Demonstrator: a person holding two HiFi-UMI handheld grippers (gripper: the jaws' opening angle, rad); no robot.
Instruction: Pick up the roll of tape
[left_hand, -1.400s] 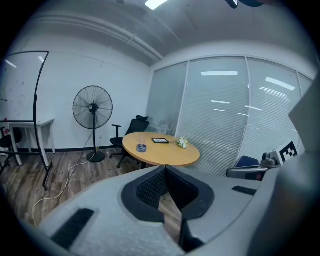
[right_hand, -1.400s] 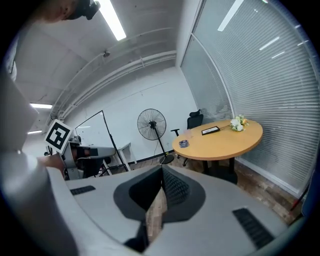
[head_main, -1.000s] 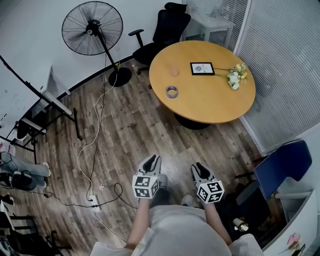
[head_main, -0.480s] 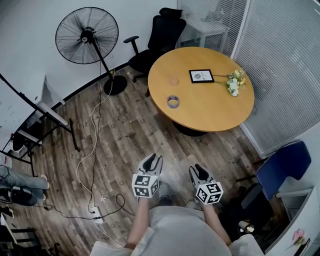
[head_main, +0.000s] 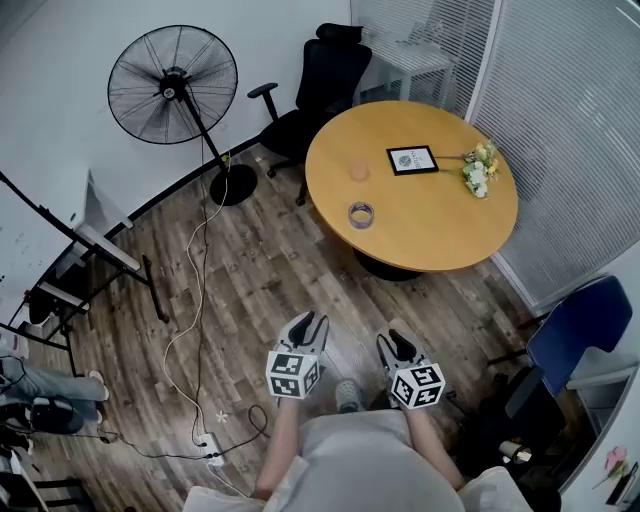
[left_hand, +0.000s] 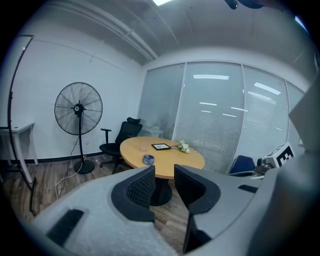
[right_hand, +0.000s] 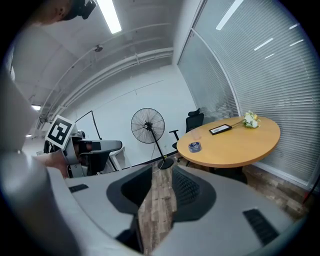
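The roll of tape lies flat near the left edge of a round wooden table. It also shows small in the left gripper view as the roll of tape, and in the right gripper view as the roll of tape. Both grippers hang over the floor, well short of the table. My left gripper is open and holds nothing, as the left gripper confirms. The right gripper is open too, and bare floor fills the gap of the right gripper.
On the table lie a framed picture, a small flower bunch and a clear cup. A standing fan and a black office chair stand beyond. A white cable crosses the floor. A blue chair stands at the right.
Both grippers have advanced over the floor toward the table, which now sits lower and closer in the head view. Their jaws stay apart and empty.
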